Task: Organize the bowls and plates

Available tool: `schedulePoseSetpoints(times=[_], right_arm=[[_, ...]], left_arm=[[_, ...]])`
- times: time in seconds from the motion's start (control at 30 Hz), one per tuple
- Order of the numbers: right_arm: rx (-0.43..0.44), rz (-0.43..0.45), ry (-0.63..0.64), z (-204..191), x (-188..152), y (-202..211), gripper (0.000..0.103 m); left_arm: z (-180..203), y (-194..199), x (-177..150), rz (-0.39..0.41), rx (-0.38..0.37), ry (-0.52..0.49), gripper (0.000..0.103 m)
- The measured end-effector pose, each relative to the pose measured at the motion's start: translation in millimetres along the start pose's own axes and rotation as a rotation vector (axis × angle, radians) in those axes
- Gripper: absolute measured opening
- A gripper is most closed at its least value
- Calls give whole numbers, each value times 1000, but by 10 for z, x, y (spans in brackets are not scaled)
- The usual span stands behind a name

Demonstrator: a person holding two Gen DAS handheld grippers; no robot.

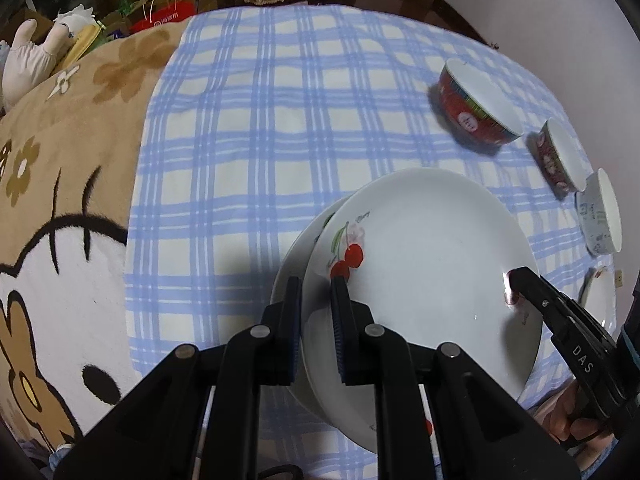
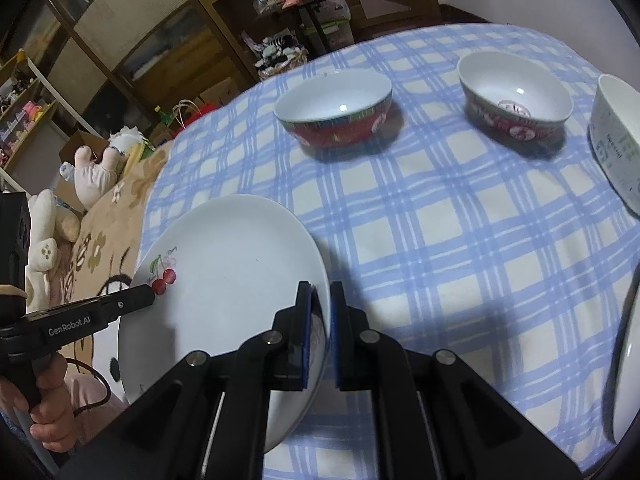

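Two grippers grip one cherry-printed plate [image 1: 420, 264] from opposite rims. In the left wrist view, the left gripper [image 1: 317, 308] sits at lower centre, its pads closed on the plate's near-left rim beside the cherry print; a second plate [image 1: 298, 248] shows as a pale crescent under and to the left of the held one. In the right wrist view, the right gripper [image 2: 320, 316] at lower centre pinches the plate's right-hand edge, the rim running between its blue pads.

Farther out, on the blue checked tablecloth [image 2: 440, 240], a red bowl [image 2: 336, 114] stands at upper centre of the right wrist view, a pink-patterned bowl [image 2: 516, 100] to its right, and a white printed bowl [image 2: 616, 140] at the right edge. Another white dish [image 2: 628, 360] is cut off at lower right. A brown cartoon blanket [image 1: 60, 240] fills the left of the left wrist view.

The likely trouble is the shared hold: if the two hands move unevenly, the glazed rim could twist and slip from one pair of pads, dropping onto the plate beneath and chipping it. Releasing off-centre would probably leave a skewed, unstable stack.
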State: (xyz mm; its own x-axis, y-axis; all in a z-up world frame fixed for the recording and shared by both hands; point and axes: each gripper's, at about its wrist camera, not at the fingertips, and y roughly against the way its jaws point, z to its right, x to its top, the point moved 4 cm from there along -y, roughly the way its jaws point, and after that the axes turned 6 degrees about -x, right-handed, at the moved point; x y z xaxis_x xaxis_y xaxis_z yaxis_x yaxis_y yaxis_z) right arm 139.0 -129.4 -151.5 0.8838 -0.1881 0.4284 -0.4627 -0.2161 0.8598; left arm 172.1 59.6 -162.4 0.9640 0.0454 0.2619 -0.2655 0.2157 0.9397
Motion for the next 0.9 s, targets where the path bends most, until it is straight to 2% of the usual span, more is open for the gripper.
schedulePoseSetpoints(times=[0.27, 0.77, 0.83, 0.9], right_arm=[[-21, -23, 34, -76, -75, -139, 9], [-45, -18, 62, -89, -143, -136, 10], [-51, -15, 71, -106, -155, -129, 10], [-72, -4, 98, -133, -164, -106, 10]], left_arm=[[-76, -107, 12, -13, 13, 7, 16], [-64, -99, -11, -6, 29, -19, 17], [-75, -71, -14, 12, 66, -26, 17], [-98, -55, -19, 14, 68, -22, 17]])
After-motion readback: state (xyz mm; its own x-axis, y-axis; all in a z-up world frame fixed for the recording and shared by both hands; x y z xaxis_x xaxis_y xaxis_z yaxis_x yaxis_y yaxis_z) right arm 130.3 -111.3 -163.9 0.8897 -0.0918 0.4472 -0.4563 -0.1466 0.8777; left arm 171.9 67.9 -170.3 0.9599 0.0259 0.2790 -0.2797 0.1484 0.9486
